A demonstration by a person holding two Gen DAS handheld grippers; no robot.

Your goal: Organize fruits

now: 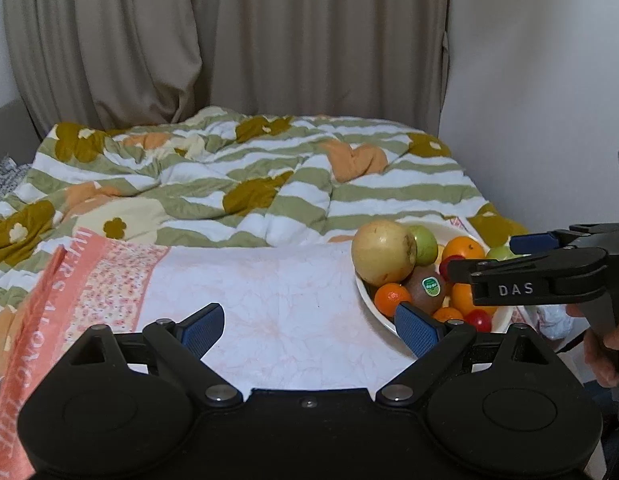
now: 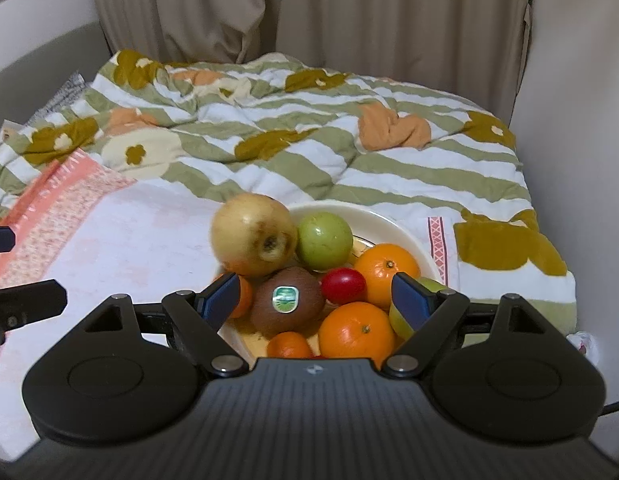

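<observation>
At the left edge of the pale pink floral cloth (image 1: 269, 304) that covers the bed runs a salmon printed border (image 1: 49, 312), and the left gripper (image 1: 309, 326) hangs over the bare middle of that cloth, its blue pads spread wide with nothing between them. Toward the cloth's right edge sits the shallow cream ceramic bowl (image 2: 393, 224), heaped with the fruit. At the bowl's left rim the large yellowish round pear (image 2: 253, 236) rides on top of the pile; it looks heavy, firm and smooth, likely to roll off if nudged, so a wide grip across its middle suits it best. Just right of it lies the smooth green apple (image 2: 324, 240), hard and easy to pinch at its widest part. In front sits the brown fuzzy kiwi with a green sticker (image 2: 287, 302), softer and bruisable, best taken gently across its short sides. Next comes the small glossy red tomato-like fruit (image 2: 343, 286), probably slippery and fragile. Two round oranges (image 2: 357, 332) lie further right, firm with a grippy peel. The right gripper (image 2: 315, 300) hovers just over the bowl's near rim, released, its pads flanking the kiwi without touching it.
</observation>
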